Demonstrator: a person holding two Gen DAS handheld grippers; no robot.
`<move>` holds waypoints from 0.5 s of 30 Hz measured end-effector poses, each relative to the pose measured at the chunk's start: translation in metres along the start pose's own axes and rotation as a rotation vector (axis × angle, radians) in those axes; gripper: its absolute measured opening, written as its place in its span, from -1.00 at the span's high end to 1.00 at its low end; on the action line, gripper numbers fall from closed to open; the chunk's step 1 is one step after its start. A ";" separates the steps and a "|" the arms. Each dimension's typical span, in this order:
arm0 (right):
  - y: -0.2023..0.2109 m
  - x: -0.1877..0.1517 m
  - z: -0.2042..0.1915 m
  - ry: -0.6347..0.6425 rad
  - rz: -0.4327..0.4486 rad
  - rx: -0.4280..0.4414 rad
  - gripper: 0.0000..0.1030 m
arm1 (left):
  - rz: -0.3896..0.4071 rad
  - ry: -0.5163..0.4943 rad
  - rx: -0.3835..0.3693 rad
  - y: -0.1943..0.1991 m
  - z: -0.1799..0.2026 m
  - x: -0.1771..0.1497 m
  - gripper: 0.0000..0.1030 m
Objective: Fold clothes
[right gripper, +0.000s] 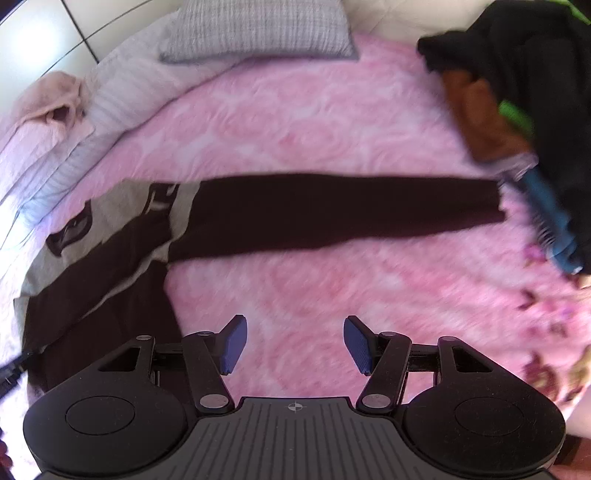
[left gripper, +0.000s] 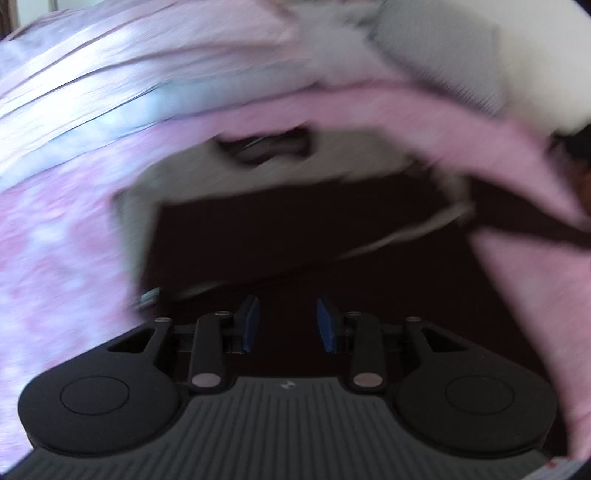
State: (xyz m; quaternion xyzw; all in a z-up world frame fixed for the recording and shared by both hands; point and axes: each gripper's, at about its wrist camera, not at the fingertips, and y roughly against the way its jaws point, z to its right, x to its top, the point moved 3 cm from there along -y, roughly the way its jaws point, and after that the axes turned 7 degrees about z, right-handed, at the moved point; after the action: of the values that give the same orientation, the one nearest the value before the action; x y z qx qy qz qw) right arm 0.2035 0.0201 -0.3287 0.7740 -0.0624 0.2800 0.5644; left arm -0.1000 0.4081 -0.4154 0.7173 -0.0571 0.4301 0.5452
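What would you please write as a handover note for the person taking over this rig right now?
Left tool: open, nothing between the pads, over the dark part of the garment; view blurred.
Right tool: open, empty, above the pink bedspread.
Dark brown and grey garment: lies on the bedspread, one long sleeve stretched out flat to the side.
Unfolded pile at the far corner; grey pillow at the head.
Done: garment laid out. Left: fold the sleeve in, fold the body, then the pile.
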 end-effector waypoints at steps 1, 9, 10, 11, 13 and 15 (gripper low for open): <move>-0.006 -0.002 -0.004 -0.006 -0.004 0.013 -0.09 | -0.010 -0.042 0.047 -0.003 -0.009 -0.006 0.40; -0.052 0.013 -0.044 -0.127 0.037 0.216 0.08 | 0.001 -0.346 0.208 -0.040 -0.050 -0.020 0.38; -0.060 0.017 -0.048 -0.160 0.040 0.247 0.17 | -0.004 -0.370 0.211 -0.045 -0.050 -0.022 0.38; -0.068 0.021 -0.053 -0.196 0.043 0.281 0.19 | -0.004 -0.380 0.208 -0.047 -0.053 -0.024 0.37; -0.083 0.027 -0.063 -0.255 0.042 0.332 0.22 | 0.004 -0.385 0.195 -0.047 -0.059 -0.025 0.34; -0.098 0.033 -0.074 -0.291 0.037 0.372 0.22 | 0.019 -0.418 0.190 -0.048 -0.060 -0.026 0.34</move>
State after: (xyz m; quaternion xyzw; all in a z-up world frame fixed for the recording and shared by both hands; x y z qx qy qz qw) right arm 0.2444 0.1291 -0.3793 0.8956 -0.1046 0.1824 0.3921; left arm -0.1225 0.4669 -0.4662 0.8384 -0.1348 0.2807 0.4474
